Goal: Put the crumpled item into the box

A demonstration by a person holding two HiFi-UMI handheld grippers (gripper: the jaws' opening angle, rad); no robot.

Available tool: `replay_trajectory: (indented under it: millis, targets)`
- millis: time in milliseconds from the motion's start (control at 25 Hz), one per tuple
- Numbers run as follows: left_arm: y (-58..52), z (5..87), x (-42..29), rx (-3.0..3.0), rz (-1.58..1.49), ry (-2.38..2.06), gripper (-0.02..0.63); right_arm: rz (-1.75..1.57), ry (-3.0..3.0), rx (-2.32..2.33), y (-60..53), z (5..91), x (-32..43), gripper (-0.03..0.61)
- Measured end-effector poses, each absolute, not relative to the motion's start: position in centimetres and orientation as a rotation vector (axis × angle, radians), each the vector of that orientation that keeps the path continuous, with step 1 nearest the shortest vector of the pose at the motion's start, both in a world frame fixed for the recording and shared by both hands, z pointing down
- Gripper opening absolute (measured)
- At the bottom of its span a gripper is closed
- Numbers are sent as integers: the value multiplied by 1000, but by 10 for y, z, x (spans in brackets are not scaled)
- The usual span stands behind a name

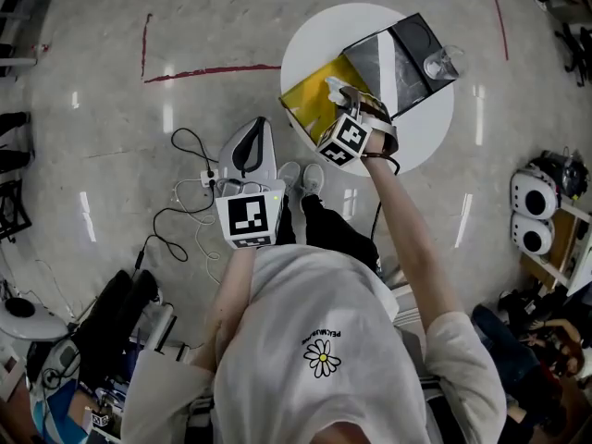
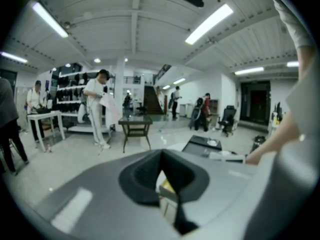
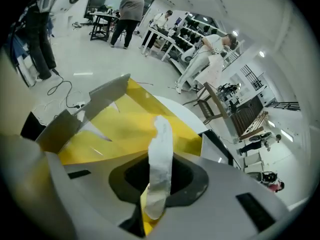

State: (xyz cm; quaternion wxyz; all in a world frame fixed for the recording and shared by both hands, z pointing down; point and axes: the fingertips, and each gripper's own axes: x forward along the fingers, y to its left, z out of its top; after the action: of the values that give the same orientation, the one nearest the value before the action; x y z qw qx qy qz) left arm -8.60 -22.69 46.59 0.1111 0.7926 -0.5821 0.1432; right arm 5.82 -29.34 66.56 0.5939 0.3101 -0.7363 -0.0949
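Polished grey stone floor (image 1: 111, 137) crossed by red tape lines (image 1: 213, 70), with loose black and white cables (image 1: 190, 213) trailing near the feet. Beyond, an open hall under ceiling strip lights: people standing by white benches, shelving at the back, a small dark wooden side table (image 2: 135, 126).

Round white table (image 1: 430, 123) straight ahead. At its near left edge, an open yellow cardboard box (image 1: 310, 100) with grey flaps (image 3: 107, 96) folded outward, yellow inside (image 3: 125, 126) and holding nothing that can be made out. Toward the far right edge, a flat black and grey tray (image 1: 407, 54), with a clear crumpled plastic piece (image 1: 444, 63) at its right end.

Right hand-held gripper (image 3: 157, 194) poised over the box opening, jaws pinched on a white crumpled paper strip (image 3: 161, 154) standing up between them; same strip (image 1: 335, 87) just above the yellow interior, not down inside.

Left hand-held gripper (image 2: 175, 204) held low and close to the body, well clear of the table, jaws drawn together on nothing.

Black-and-white square marker on the cube (image 1: 250, 218) of that gripper. Daisy print (image 1: 322, 357) on the white T-shirt, with small lettering above it too fine to read.
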Motion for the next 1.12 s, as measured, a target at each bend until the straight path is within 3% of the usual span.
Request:
replay_trajectory:
  millis: [160, 600, 880, 1120]
  targets:
    - [-226, 465, -85, 2308, 375, -1710, 2, -202, -1763, 671, -289, 669, 51, 70]
    - [-225, 463, -85, 2322, 369, -1708, 1, 8, -1851, 558, -265, 681, 40, 257]
    - [-218, 457, -80, 2340, 358, -1709, 2, 99, -1867, 509, -251, 678, 40, 311]
    - [-215, 452, -75, 2361, 352, -1705, 0, 98, -1875, 543, -254, 671, 45, 313]
